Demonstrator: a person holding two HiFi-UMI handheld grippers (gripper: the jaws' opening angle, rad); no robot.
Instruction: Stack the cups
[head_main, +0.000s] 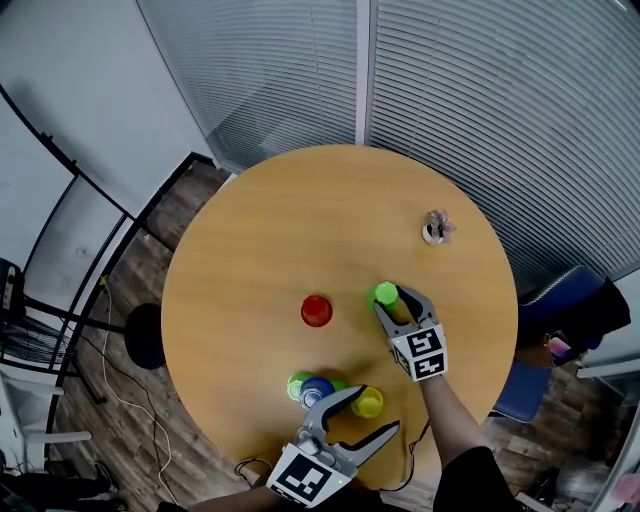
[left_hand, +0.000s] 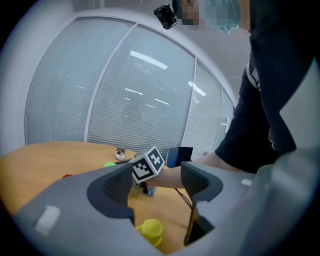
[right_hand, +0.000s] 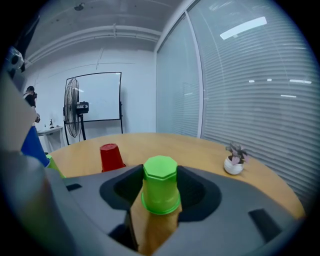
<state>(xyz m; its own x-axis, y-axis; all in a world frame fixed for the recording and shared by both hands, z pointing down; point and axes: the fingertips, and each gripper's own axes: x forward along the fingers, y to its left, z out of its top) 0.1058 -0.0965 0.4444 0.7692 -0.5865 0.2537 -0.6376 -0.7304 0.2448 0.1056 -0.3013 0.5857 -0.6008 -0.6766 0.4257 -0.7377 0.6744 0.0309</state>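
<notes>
One green cup (right_hand: 160, 185) is set upside down on the bench (head_main: 250, 230), between the spread, unclamped jaws of the right tool (head_main: 393, 300). A red cup (head_main: 316, 310) is placed nearby, a potted plant (head_main: 435, 229) beyond. The left tool (head_main: 378, 408) is held open and empty above a yellow cup (head_main: 368, 402).

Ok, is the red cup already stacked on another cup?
No, the red cup stands alone, upside down, directly on the table.

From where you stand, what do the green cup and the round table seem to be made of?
Green cup: probably plastic; uniform bright colour, smooth slightly glossy walls, moulded many-sided base.
Table: wood or wood-look laminate, satin finish; light brown with fine grain lines, though solid wood and veneer look alike here.
</notes>
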